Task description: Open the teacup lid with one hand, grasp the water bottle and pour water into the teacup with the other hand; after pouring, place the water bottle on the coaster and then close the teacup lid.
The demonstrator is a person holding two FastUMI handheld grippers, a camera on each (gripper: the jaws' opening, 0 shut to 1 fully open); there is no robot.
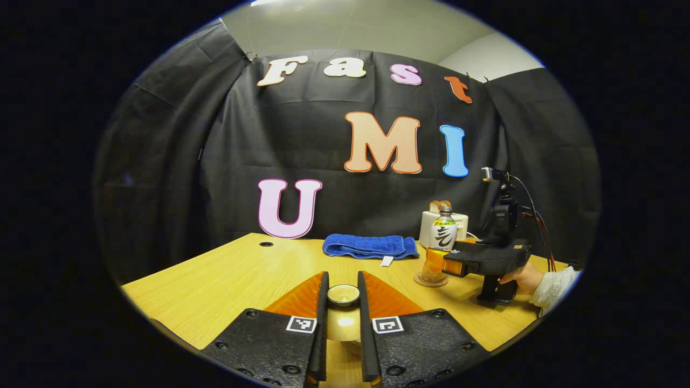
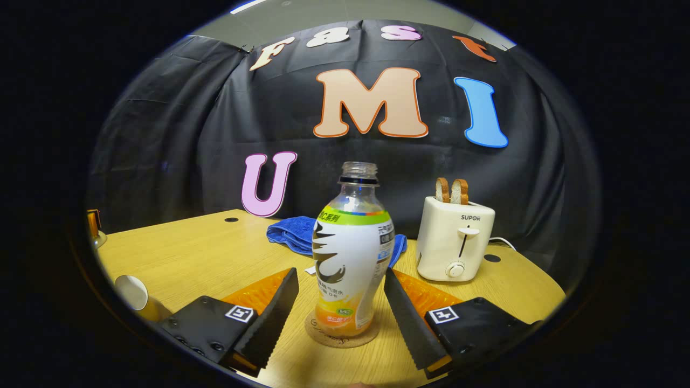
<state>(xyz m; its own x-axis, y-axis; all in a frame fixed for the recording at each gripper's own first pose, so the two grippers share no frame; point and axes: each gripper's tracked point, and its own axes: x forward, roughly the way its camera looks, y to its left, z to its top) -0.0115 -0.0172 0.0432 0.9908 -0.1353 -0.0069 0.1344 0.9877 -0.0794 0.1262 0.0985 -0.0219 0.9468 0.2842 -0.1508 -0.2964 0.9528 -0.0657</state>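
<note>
A capless water bottle (image 2: 351, 253) with a white, green and orange label stands upright on a round cork coaster (image 2: 340, 331). My right gripper (image 2: 340, 275) is open, one finger on each side of the bottle and neither touching it. In the left gripper view the same bottle (image 1: 443, 233), the coaster (image 1: 430, 281) and the right gripper (image 1: 469, 264) stand at the right, with a hand (image 1: 522, 277) holding the gripper. My left gripper (image 1: 343, 277) is shut on the teacup lid (image 1: 343, 295), held above the table. A pale round teacup (image 2: 132, 293) sits at the lower left edge.
A folded blue towel (image 1: 369, 245) lies at the back of the wooden table (image 1: 226, 275). A white toaster (image 2: 455, 245) with two slices of bread stands right of the bottle. The black cloth wall closes off the back.
</note>
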